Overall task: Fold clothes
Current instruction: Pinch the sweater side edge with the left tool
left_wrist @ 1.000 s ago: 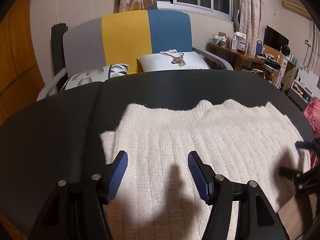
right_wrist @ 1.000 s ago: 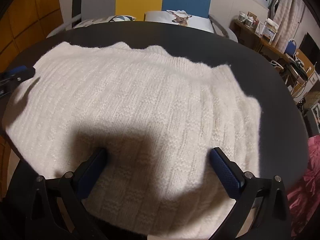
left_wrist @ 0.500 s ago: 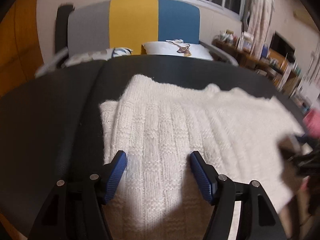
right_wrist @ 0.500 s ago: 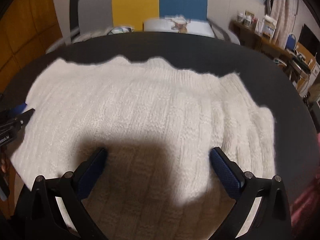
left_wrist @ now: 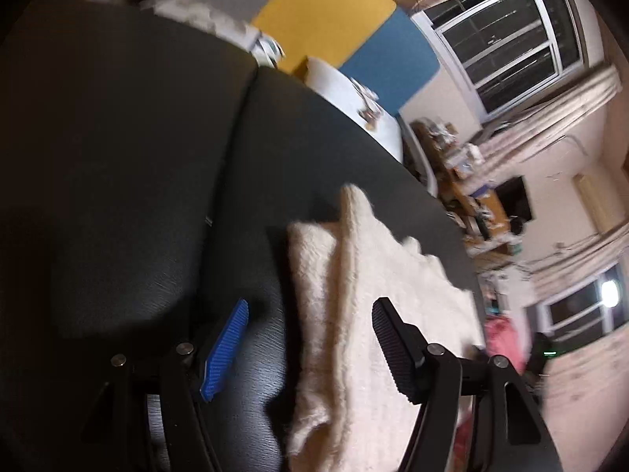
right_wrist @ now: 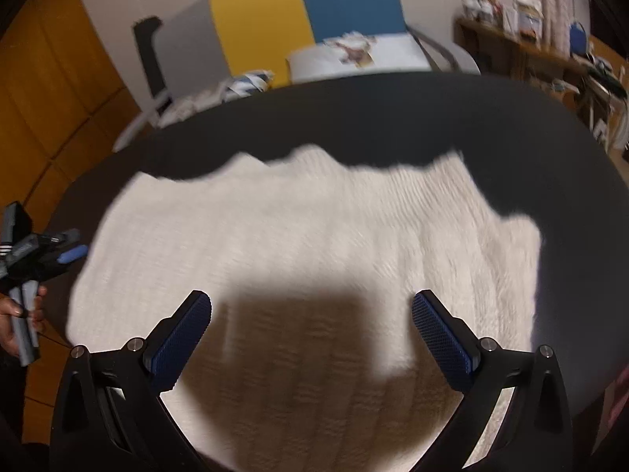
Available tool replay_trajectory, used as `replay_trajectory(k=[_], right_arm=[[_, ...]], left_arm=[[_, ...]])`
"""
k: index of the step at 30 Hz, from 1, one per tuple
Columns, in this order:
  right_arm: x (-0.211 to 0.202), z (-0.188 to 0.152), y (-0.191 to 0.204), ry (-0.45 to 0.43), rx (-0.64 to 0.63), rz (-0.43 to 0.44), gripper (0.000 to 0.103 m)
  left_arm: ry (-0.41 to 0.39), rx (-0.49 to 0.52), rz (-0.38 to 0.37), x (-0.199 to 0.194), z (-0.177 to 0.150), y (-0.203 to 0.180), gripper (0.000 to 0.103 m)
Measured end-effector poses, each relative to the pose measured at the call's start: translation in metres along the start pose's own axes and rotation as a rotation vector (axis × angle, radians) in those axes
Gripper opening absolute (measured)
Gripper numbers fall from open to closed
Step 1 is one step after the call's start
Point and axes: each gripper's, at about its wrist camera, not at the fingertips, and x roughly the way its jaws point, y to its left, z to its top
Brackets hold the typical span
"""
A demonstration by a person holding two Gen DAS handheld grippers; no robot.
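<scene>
A cream knitted sweater lies spread flat on the round black table, its near hem hanging over the front edge. My right gripper hovers open above the sweater's near middle, nothing between its fingers. In the left wrist view the camera is rolled sideways; the sweater's left edge runs between the open fingers of my left gripper, which holds nothing. The left gripper also shows at the far left of the right wrist view, held by a hand beside the sweater's left edge.
Behind the table stands a sofa with grey, yellow and blue back panels and a white cushion. A cluttered wooden desk is at the back right. Bare black tabletop lies left of the sweater.
My left gripper has swung out to the sweater's left edge and rolled sideways, its view now tilted. The right gripper has pulled back and risen a little; the sweater has not moved.
</scene>
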Motion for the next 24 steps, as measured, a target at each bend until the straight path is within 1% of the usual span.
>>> replay_trajectory(k=[3,5,8,11,13,16,19,21,23,24], right_arm=[[0.005,-0.008,0.003,-0.014,-0.029,-0.025,0.103],[0.006,-0.01,0.008,-0.01,-0.062,-0.049,0.103],[0.008,-0.012,0.013,-0.004,-0.093,-0.07,0.103],[0.008,-0.01,0.011,-0.004,-0.088,-0.066,0.103],[0.008,-0.009,0.011,-0.003,-0.084,-0.064,0.103],[0.008,-0.008,0.009,-0.003,-0.079,-0.06,0.103],[0.007,-0.005,0.008,-0.001,-0.076,-0.052,0.103],[0.003,-0.001,0.005,0.001,-0.076,-0.035,0.103],[-0.005,0.001,0.001,-0.007,-0.075,-0.025,0.103],[-0.008,0.002,-0.001,-0.011,-0.081,-0.039,0.103]], left_arm=[[0.057,-0.028,-0.033,0.014,0.0,0.005,0.067],[0.063,-0.032,-0.056,0.018,0.002,0.005,0.068],[0.095,-0.046,-0.084,0.026,0.006,0.004,0.068],[0.109,-0.021,-0.082,0.031,0.007,-0.001,0.068],[0.113,-0.04,-0.098,0.033,0.01,0.0,0.068],[0.132,-0.096,-0.146,0.04,0.01,0.001,0.068],[0.155,-0.079,-0.165,0.047,0.007,-0.006,0.068],[0.153,-0.094,-0.181,0.05,0.008,-0.005,0.068],[0.156,-0.138,-0.197,0.052,0.01,-0.001,0.065],[0.158,-0.155,-0.19,0.053,0.012,0.0,0.057]])
